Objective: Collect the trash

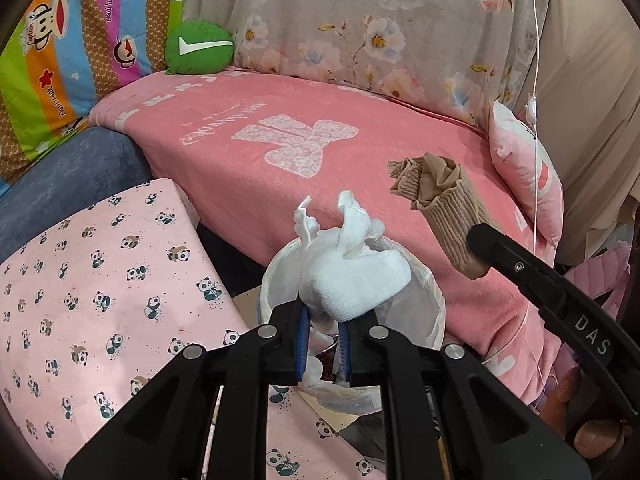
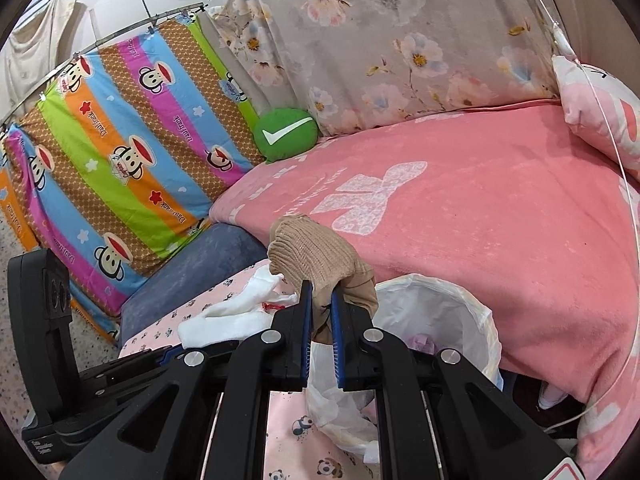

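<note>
My left gripper point(image 1: 325, 320) is shut on a crumpled white cloth point(image 1: 352, 276) and holds it over the mouth of a small bin lined with a white bag point(image 1: 434, 300). The cloth also shows in the right wrist view point(image 2: 232, 316). My right gripper point(image 2: 321, 300) is shut on a beige ribbed sock point(image 2: 312, 256) and holds it beside the bin point(image 2: 460, 312), just left of its rim. In the left wrist view the sock point(image 1: 452, 208) hangs over the pink blanket, held by the right gripper's finger point(image 1: 504, 248).
A pink blanket point(image 1: 260, 152) covers the sofa seat behind the bin. A panda-print cushion point(image 1: 88, 280) lies left. A green check-mark pillow point(image 1: 200, 48), a striped cartoon quilt point(image 2: 120, 160), a floral cover point(image 1: 360, 20) and a pink pillow point(image 1: 528, 176) stand around.
</note>
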A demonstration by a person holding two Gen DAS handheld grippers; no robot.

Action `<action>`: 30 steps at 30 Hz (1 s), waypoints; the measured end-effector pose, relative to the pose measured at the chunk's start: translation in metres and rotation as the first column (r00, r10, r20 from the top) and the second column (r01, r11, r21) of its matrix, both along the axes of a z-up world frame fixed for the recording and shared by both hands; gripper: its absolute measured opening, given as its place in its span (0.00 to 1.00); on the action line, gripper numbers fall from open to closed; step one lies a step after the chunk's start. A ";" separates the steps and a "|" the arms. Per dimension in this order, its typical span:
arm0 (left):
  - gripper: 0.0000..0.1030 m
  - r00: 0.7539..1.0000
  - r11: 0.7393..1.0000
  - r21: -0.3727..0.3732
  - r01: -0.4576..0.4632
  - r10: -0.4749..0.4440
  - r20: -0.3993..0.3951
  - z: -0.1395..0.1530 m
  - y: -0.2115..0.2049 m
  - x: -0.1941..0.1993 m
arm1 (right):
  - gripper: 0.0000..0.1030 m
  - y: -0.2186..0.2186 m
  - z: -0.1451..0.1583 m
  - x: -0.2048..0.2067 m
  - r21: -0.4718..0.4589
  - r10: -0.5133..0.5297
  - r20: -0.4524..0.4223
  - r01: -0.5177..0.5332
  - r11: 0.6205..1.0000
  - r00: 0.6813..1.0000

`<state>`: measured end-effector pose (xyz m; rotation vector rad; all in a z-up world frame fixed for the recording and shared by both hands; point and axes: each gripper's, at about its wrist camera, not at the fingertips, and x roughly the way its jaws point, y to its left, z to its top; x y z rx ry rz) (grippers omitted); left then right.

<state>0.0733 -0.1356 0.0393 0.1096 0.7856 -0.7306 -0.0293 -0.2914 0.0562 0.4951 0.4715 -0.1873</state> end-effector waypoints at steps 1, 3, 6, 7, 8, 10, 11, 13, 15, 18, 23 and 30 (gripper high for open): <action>0.12 1.000 1.000 0.001 0.001 -0.001 -0.004 -0.001 -0.002 0.001 | 0.10 -0.002 -0.001 0.000 0.000 -0.002 -0.002 0.002 1.000 1.000; 0.13 1.000 1.000 0.007 0.004 -0.004 -0.012 -0.005 -0.006 0.001 | 0.10 -0.009 -0.006 -0.001 0.007 -0.011 -0.010 0.011 1.000 1.000; 0.13 1.000 1.000 0.012 0.007 -0.007 -0.012 -0.008 -0.012 0.001 | 0.10 -0.012 -0.010 -0.001 0.010 -0.018 -0.019 0.018 1.000 1.000; 0.13 1.000 1.000 0.013 0.011 -0.011 -0.011 -0.008 -0.014 0.001 | 0.10 -0.015 -0.012 -0.001 0.010 -0.020 -0.022 0.021 1.000 1.000; 0.13 1.000 1.000 0.013 0.015 -0.015 -0.010 -0.009 -0.016 0.000 | 0.10 -0.016 -0.013 -0.002 0.010 -0.022 -0.024 0.022 1.000 0.999; 0.13 1.000 1.000 0.016 0.023 -0.023 -0.006 -0.009 -0.019 -0.001 | 0.10 -0.015 -0.015 -0.002 0.009 -0.026 -0.025 0.026 1.000 0.999; 0.14 1.000 0.999 0.019 0.027 -0.027 -0.007 -0.010 -0.021 -0.001 | 0.10 -0.016 -0.016 -0.003 0.010 -0.028 -0.026 0.028 1.000 0.999; 0.24 0.999 0.999 0.025 0.032 -0.032 -0.003 -0.011 -0.024 -0.001 | 0.10 -0.018 -0.018 -0.003 0.012 -0.033 -0.028 0.033 0.999 0.999; 0.32 0.999 0.999 0.032 0.030 -0.031 0.014 -0.012 -0.026 -0.003 | 0.10 -0.020 -0.019 -0.002 0.013 -0.038 -0.029 0.039 0.999 0.999; 0.48 0.999 0.999 0.041 0.013 -0.015 0.034 -0.011 -0.027 -0.002 | 0.11 -0.022 -0.022 -0.002 0.013 -0.042 -0.034 0.042 0.999 0.999; 0.53 0.999 0.999 0.040 -0.010 0.008 0.037 -0.011 -0.022 -0.001 | 0.11 -0.024 -0.024 0.000 0.013 -0.042 -0.042 0.043 0.999 0.998; 0.55 0.999 0.999 0.040 -0.032 0.031 0.038 -0.011 -0.016 0.000 | 0.15 -0.022 -0.027 0.001 0.008 -0.036 -0.050 0.036 0.999 0.998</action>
